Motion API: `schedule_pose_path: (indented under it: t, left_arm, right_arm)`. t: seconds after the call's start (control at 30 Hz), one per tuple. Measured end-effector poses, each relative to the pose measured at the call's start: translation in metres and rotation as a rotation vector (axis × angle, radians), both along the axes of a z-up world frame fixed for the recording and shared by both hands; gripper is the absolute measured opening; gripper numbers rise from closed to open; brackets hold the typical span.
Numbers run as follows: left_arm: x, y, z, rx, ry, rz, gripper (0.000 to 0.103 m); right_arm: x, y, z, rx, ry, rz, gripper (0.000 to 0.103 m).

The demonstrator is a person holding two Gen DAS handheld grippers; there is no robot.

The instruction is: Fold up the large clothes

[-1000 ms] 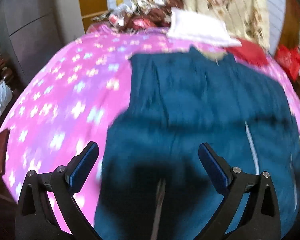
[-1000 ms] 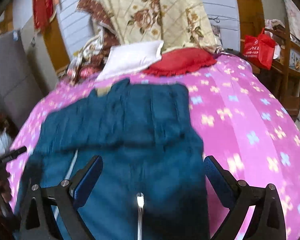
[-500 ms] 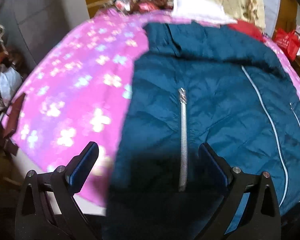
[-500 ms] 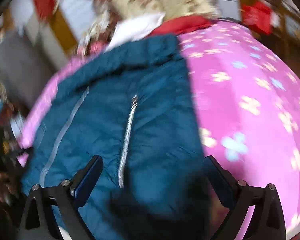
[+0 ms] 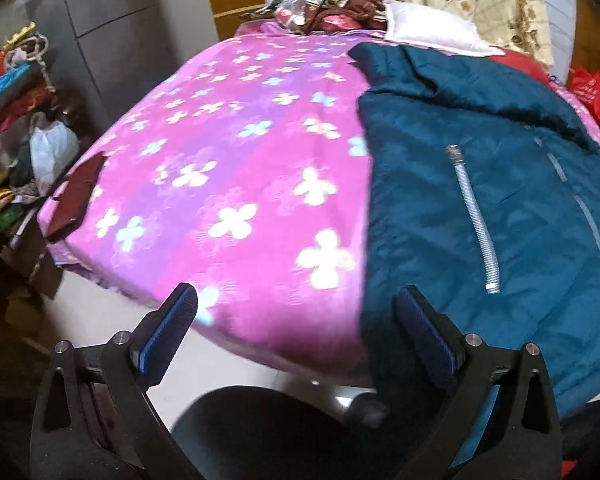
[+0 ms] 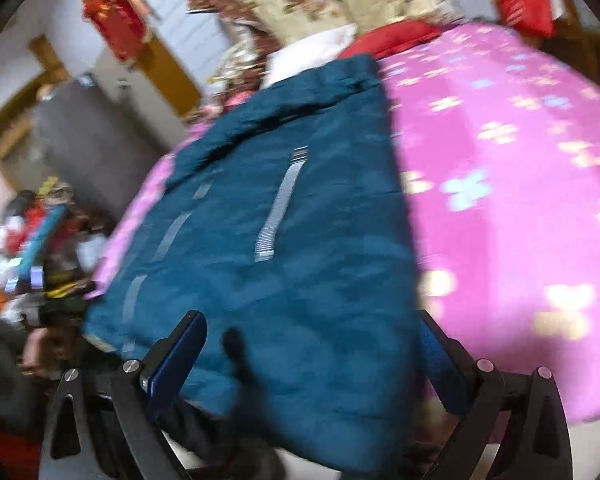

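While the teal jacket (image 5: 496, 184) is being shown spread flat on the bed (image 5: 236, 168), both tongs are being held released, nothing gripped between the fingers. In the left wrist view the left tongs (image 5: 296, 320) are being held off the near edge of the bed, with the pink flowered cover ahead; the jacket is being seen to the right, its left edge lying just in front of the right finger (image 5: 424, 328). A silver pocket zipper (image 5: 474, 216) is being shown running down the jacket, and its hem is being seen hanging over the bed's near edge. In the right wrist view, blurred, the right tongs (image 6: 312, 356) are being held at the jacket's hem, with the jacket (image 6: 284, 240) filling the gap between the fingers; contact cannot be told. The jacket's right edge is being shown ahead of the right finger (image 6: 440, 360), pink cover beyond. At the far end of the bed a white pillow (image 5: 432, 32) and a red cushion (image 6: 392, 38) are being seen just past the jacket's collar.
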State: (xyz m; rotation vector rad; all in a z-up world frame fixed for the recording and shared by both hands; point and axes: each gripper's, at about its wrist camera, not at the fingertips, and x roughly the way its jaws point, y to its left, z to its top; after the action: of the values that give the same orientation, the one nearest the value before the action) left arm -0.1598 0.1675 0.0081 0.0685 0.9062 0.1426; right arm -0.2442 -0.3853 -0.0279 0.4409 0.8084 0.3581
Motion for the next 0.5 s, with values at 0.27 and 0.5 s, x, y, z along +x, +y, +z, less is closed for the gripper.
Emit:
schedule_pose_path:
  t: [0.27,0.5]
  left_arm:
    - [-0.007,0.039,0.011,-0.163,-0.044,0.101,0.1]
    - [-0.006,0.006,-0.01,-0.324,0.059,-0.092,0.1]
  right_arm:
    - [0.017,0.011,-0.003,0.021,-0.024,-0.004,0.101]
    - [0.017,0.017,0.0,-0.037,-0.031,-0.01,0.103]
